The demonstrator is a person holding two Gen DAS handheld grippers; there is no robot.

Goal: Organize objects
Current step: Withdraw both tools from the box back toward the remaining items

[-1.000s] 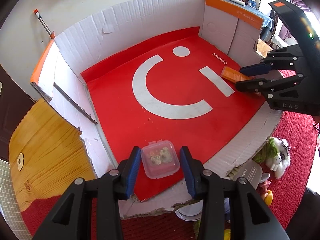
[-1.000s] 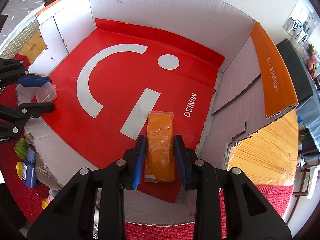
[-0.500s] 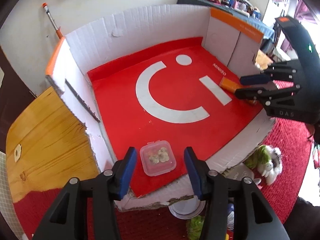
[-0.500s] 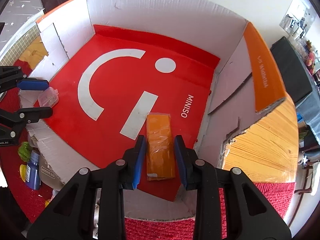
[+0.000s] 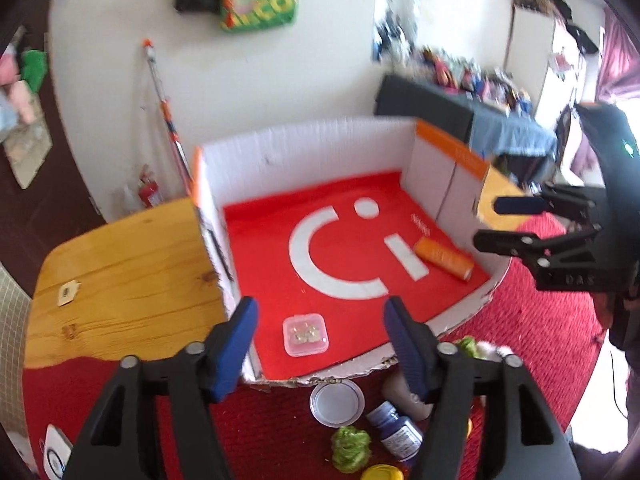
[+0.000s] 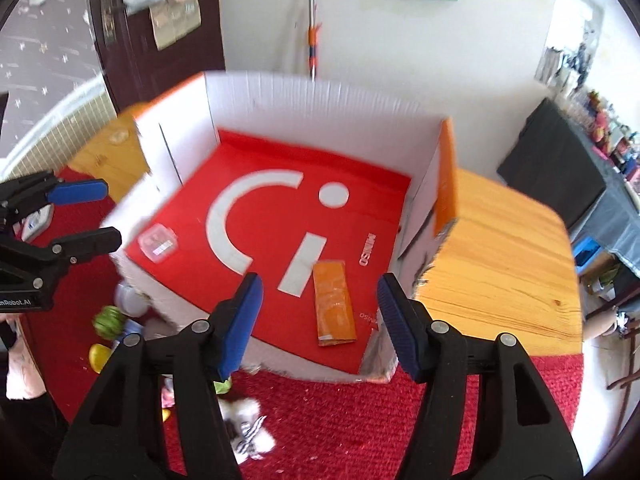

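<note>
A small clear container lay at the box's six o'clock edge, an orange packet at four o'clock (both on red lining). The left tool and right tool hung spread apart, gripping nothing.

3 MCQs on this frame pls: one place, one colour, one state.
1. Where is the clear tub?
A. on the rug
B. on the box's red floor
C. on the wooden table

2. What colour is the packet?
A. orange
B. green
C. blue

3. What is the left hand-held gripper doing?
A. clamping the tub
B. clamping the packet
C. open, holding nothing

Answers:
1 B, it sits inside the box near the front edge.
2 A, orange wrapper.
3 C, jaws spread wide with the tub lying free beyond them.
</note>
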